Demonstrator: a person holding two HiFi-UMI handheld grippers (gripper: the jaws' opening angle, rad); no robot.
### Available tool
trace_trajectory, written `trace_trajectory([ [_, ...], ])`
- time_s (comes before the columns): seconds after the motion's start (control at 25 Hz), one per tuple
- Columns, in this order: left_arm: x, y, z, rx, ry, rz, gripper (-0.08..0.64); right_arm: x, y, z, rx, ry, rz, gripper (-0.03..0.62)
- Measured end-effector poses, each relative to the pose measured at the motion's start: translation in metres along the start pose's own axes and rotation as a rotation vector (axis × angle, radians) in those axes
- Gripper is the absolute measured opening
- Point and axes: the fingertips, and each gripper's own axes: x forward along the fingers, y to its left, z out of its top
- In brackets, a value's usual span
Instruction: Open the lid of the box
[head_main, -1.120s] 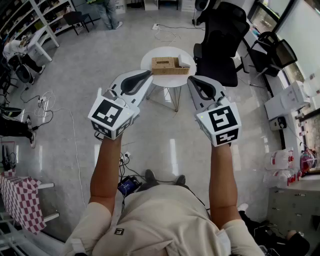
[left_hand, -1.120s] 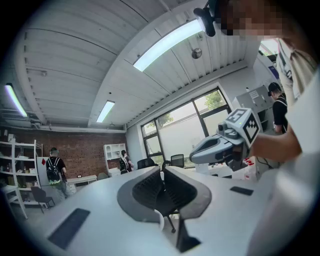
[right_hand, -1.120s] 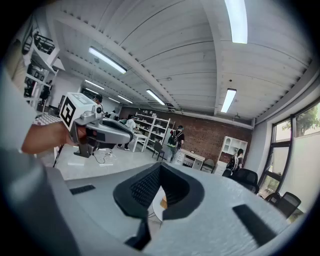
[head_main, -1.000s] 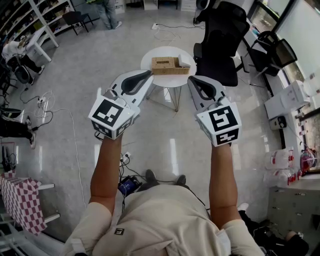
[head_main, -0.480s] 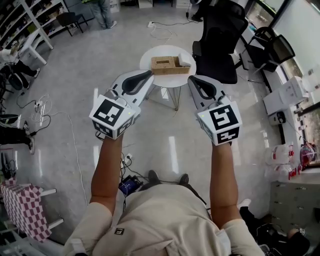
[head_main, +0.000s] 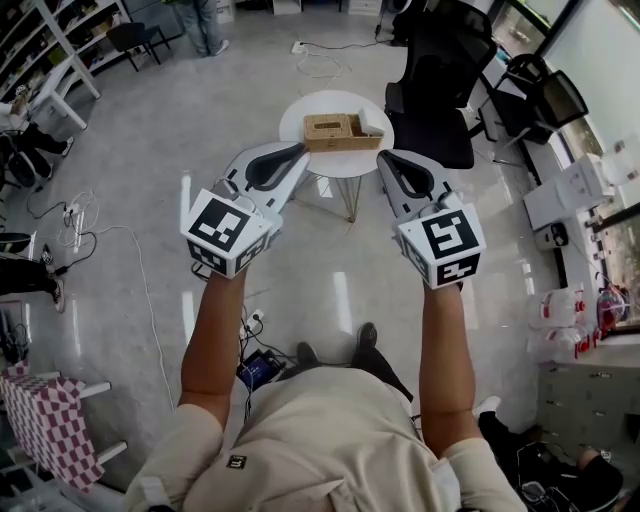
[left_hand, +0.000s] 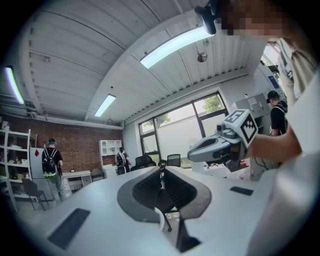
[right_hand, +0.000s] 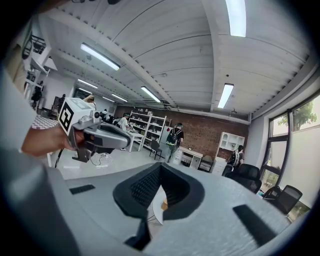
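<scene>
On the round table (head_main: 300, 108) ahead, head view, the wicker box (head_main: 330, 131) lies lengthwise left to right, slightly nearer after a forward step. In its own view, the left gripper (left_hand: 161, 175) has its jaws together, empty. The right gripper (right_hand: 160, 175) likewise.

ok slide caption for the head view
Left gripper and right gripper, both shut, point at the box on a round table.

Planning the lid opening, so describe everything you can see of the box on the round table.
The box is low, rectangular and tan, woven-looking like wicker. It lies flat on the round white table, long side across the head view. A white piece sits at its right end; whether it is lid is unclear. Only the table touches it; the left gripper and right gripper hang short of it.
</scene>
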Motion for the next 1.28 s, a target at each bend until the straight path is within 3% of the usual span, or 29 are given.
trace_trajectory([
  [0.92, 0.14, 0.042, -0.028, -0.007, 0.105, 0.18, 0.026, 0.088, -0.13, -0.039, 0.003, -0.07, 0.214, -0.006],
  [1.28, 0.188, 0.047, -0.037, -0.001, 0.132, 0.208, 0.026, 0.105, -0.174, -0.055, 0.012, -0.087, 0.247, -0.006],
])
